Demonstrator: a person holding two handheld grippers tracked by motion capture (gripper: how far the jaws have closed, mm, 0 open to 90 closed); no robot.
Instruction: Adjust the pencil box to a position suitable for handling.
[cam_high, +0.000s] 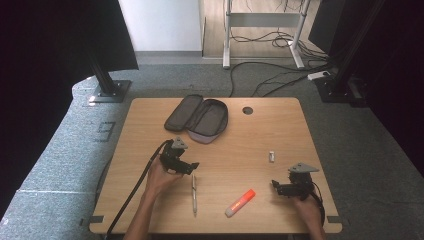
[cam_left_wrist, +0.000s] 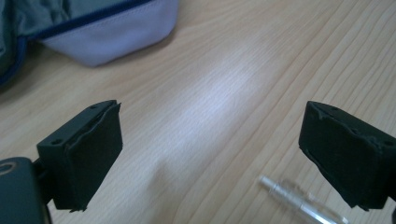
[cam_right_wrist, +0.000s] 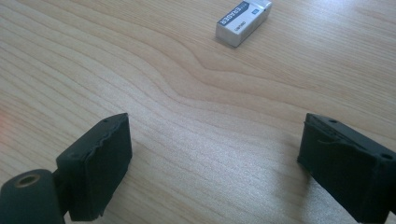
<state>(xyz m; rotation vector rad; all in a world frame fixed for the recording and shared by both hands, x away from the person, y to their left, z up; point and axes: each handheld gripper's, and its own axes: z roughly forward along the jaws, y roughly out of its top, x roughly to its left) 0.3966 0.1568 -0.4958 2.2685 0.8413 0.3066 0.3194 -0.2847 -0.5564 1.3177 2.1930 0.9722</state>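
Black fingers (cam_left_wrist: 86, 161) of the left gripper (cam_left_wrist: 210, 158) stand wide apart close over the worktop (cam_left_wrist: 224, 93), holding nothing — the clear tip of the pen (cam_left_wrist: 299, 200) lies on the wood between them, nearer the right-hand finger. From the high view the pen (cam_high: 194, 192) lies lengthwise toward the person, just beside the left gripper (cam_high: 187, 167), whose hand (cam_high: 161, 175) rests at the worktop's near left. Beyond those fingers sits the pouch (cam_left_wrist: 93, 32), its pale lilac edge and dark lining showing; in the high view the pouch (cam_high: 197, 119) lies unzipped and spread flat at the far middle of the worktop (cam_high: 150, 115).

Right of the pen, near the front edge, lies an orange highlighter (cam_high: 240, 202) with a white cap, tilted. Farther right the right gripper (cam_high: 280, 187) hovers low at the near right corner, held by the other hand (cam_high: 307, 210). Its fingers (cam_right_wrist: 98, 168) are likewise spread wide and empty over bare wood — ahead of them, well apart, lies an eraser (cam_right_wrist: 243, 16) in a grey sleeve. In the high view the eraser (cam_high: 271, 156) sits between the right gripper and the worktop's middle. A round cable hole (cam_high: 247, 110) marks the far edge.
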